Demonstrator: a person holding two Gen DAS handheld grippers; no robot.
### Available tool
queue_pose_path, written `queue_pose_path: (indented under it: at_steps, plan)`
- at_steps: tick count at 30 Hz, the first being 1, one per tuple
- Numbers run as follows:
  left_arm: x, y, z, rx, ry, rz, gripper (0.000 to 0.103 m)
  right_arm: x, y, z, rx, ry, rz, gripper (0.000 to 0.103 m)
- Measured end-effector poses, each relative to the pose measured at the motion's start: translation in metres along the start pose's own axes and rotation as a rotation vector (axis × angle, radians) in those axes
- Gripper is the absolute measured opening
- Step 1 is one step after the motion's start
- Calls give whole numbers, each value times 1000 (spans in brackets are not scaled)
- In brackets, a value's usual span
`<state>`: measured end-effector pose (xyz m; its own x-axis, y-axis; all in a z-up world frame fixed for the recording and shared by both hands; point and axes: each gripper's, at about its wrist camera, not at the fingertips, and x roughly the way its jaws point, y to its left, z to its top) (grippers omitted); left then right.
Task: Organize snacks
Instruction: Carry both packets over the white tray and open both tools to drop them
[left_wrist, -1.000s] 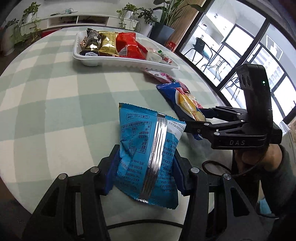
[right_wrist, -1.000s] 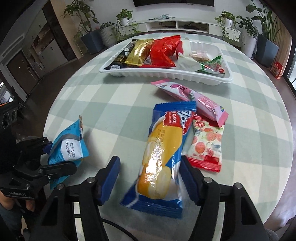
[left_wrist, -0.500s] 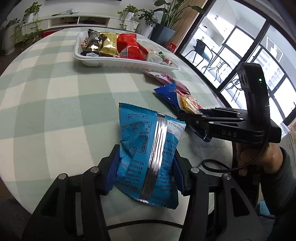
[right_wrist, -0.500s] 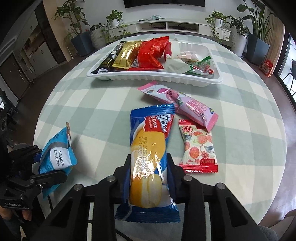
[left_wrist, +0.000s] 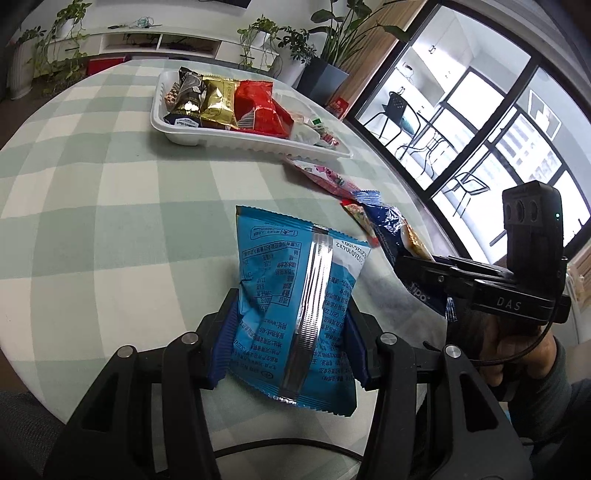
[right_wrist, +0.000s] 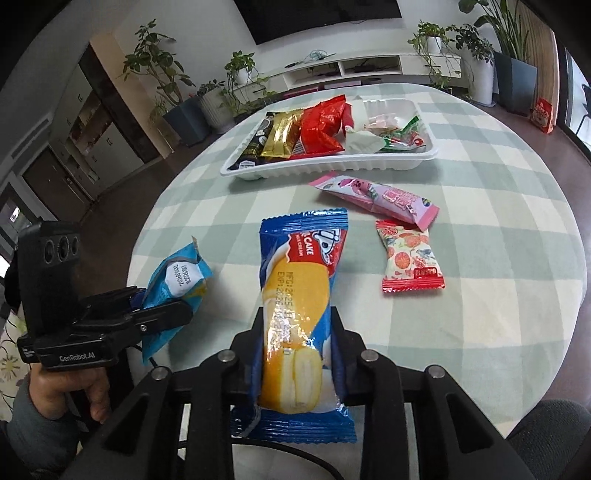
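My right gripper (right_wrist: 299, 343) has just clamped shut on the cake packet (right_wrist: 301, 295) and it's lifting off the cloth — long axis pointing to 12 o'clock, straight at the white tray (right_wrist: 332, 168). My left gripper (left_wrist: 288, 328) grips the light-blue packet (left_wrist: 295, 299); the tray (left_wrist: 236, 138) sits at 11 o'clock, farther off.

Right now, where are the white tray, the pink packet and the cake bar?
White tray (right_wrist: 332, 169), right wrist view, on its ribbed front wall.
Pink packet (right_wrist: 373, 195), right wrist view, on the middle of the wrapper.
Cake bar (right_wrist: 295, 295), right wrist view, on the yellow middle of the wrapper.
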<state>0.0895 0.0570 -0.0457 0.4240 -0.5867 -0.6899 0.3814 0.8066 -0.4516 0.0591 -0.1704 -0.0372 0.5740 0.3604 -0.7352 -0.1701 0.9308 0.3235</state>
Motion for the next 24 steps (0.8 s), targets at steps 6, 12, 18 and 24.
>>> queue_pose_path:
  at_steps: [6,12,18,24]
  plan:
    - [-13,2,23,-7,-38,-3,48,-22,-27,14,88,-64,20,32]
    - [-25,2,71,18,-102,13,48,-43,-57,41,131,-138,-22,32]
    - [-28,-2,141,44,-180,43,48,-64,-65,93,100,-242,-68,32]
    - [-13,-9,202,64,-226,82,48,-65,-60,158,56,-329,-68,32]
